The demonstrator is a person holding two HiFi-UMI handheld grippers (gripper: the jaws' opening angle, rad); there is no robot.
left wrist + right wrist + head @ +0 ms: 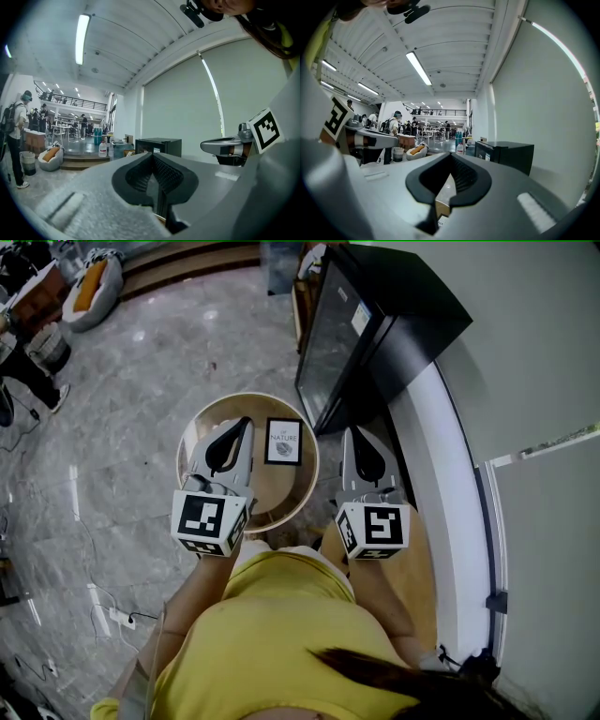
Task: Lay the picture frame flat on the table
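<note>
Between the closed, empty left claw (241, 427) and right claw (356, 435), the picture frame (283, 442) seems flat on the tabletop (279, 487); a low swing could nudge it off.

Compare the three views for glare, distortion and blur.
Head view: even light, picture frame sharp, pale glare patches on the marble floor. Left gripper view: fisheye bends the ceiling, corners go black, the strip light burns out, the left claw looks soft. Right gripper view: same curvature and dark corners.

Frame (283, 442): lay on table (274, 491).
L gripper (245, 423): was over table, L of Frame.
R gripper (355, 431): was R of table, before fridge (375, 315).
</note>
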